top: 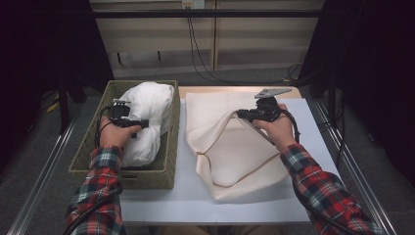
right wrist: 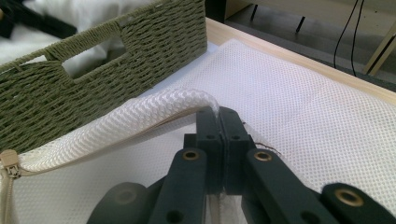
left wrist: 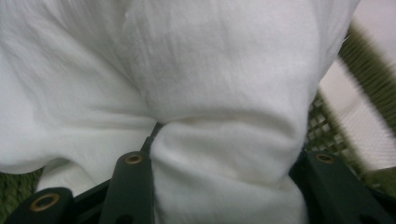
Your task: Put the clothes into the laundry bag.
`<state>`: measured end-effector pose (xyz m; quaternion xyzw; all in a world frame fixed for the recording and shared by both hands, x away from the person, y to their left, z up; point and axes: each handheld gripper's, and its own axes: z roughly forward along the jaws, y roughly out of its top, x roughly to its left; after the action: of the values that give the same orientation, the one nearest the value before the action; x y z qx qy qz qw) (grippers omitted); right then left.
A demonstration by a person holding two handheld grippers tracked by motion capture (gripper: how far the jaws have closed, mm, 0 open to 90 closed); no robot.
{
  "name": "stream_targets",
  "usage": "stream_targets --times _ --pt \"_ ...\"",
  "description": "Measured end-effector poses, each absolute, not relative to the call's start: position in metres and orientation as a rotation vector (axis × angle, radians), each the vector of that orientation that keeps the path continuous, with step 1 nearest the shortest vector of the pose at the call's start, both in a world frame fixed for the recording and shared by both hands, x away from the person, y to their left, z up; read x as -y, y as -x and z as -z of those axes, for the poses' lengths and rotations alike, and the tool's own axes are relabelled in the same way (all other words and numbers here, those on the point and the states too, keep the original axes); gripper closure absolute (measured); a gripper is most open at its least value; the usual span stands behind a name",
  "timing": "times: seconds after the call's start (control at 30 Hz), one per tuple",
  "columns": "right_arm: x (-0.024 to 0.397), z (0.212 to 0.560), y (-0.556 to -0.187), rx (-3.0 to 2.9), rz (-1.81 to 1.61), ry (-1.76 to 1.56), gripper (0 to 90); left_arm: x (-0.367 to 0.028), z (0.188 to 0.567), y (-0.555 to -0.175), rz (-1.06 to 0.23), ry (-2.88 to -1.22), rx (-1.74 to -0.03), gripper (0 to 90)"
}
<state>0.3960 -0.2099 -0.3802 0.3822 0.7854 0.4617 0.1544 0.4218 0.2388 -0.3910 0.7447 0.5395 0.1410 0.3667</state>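
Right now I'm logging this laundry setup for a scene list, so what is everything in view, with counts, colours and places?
white cloth bundle: one, white, in the basket, pinched between the left gripper's jaws.
woven basket: one, olive green, on the table's left side.
mesh laundry bag: one, cream white with a beige zipper, lying on the table's middle; its opening edge is raised.
table: one, white top with a wooden far edge.
cables: several, black, on the floor beyond the table.
left gripper: one, black, over the basket, closed on the bundle.
right gripper: one, black, shut on the bag's opening edge.
sleeves: two, red plaid.
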Motion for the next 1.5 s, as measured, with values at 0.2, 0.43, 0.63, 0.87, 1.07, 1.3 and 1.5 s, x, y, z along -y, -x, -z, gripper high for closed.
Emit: stream_targets --times 0.2,0.43,0.63,0.87,1.07,1.3,1.5 --pt "0.209 0.379 -0.397 -2.244 -1.323 -1.099 88.9 -0.238 0.358 -0.415 -0.334 -1.825 -1.296 54.2" --pt "0.211 0.379 -0.398 -2.225 -1.327 -1.113 88.9 -0.236 0.335 -0.408 -0.292 -1.796 -1.23 54.2" --pt "0.211 0.379 -0.401 -2.21 -1.323 -1.123 88.9 -0.231 0.316 -0.405 -0.251 -1.786 -1.169 54.2" --pt "0.211 0.378 -0.403 -2.19 -1.318 -1.132 89.0 -0.217 0.296 -0.398 -0.235 -1.809 -1.079 54.1" --pt "0.212 0.376 -0.404 -2.169 -1.316 -1.146 88.9 -0.207 0.291 -0.394 -0.196 -1.819 -1.029 54.1" --pt "0.212 0.376 -0.403 -2.172 -1.321 -1.14 88.9 -0.204 0.294 -0.394 -0.216 -1.835 -1.024 54.0" --pt "0.212 0.375 -0.403 -2.171 -1.311 -1.139 88.9 -0.203 0.294 -0.396 -0.239 -1.86 -1.029 53.9"
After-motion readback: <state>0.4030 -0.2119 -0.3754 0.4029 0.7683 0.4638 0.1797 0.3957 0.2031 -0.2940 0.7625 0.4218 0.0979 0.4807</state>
